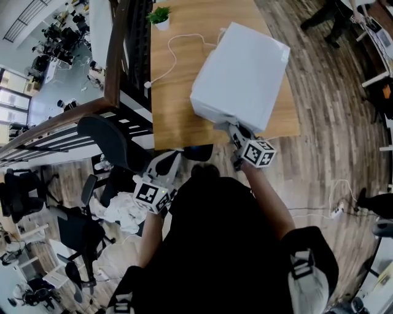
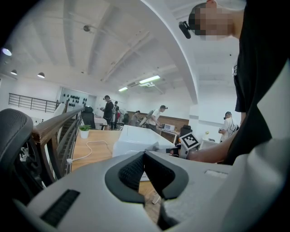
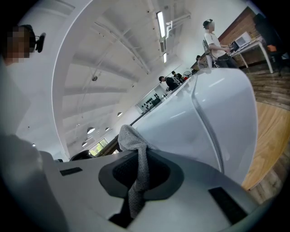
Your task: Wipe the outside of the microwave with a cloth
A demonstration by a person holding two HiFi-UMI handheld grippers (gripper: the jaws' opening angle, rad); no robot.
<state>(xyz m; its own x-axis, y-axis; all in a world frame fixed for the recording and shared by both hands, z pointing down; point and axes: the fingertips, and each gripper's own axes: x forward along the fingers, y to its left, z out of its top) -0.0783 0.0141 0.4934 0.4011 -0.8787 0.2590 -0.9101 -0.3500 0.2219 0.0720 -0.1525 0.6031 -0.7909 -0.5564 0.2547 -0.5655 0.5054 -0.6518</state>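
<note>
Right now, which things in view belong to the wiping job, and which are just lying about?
Job:
microwave on the wooden table
grey cloth, clamped in the right tool

Lying about:
potted plant and white cable on the table
office chair
left tool, shut and empty

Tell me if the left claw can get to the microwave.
Likely yes: the left claw is shut and empty, bare table lies between it and the microwave, and the right claw with cloth sits off to the side.
</note>
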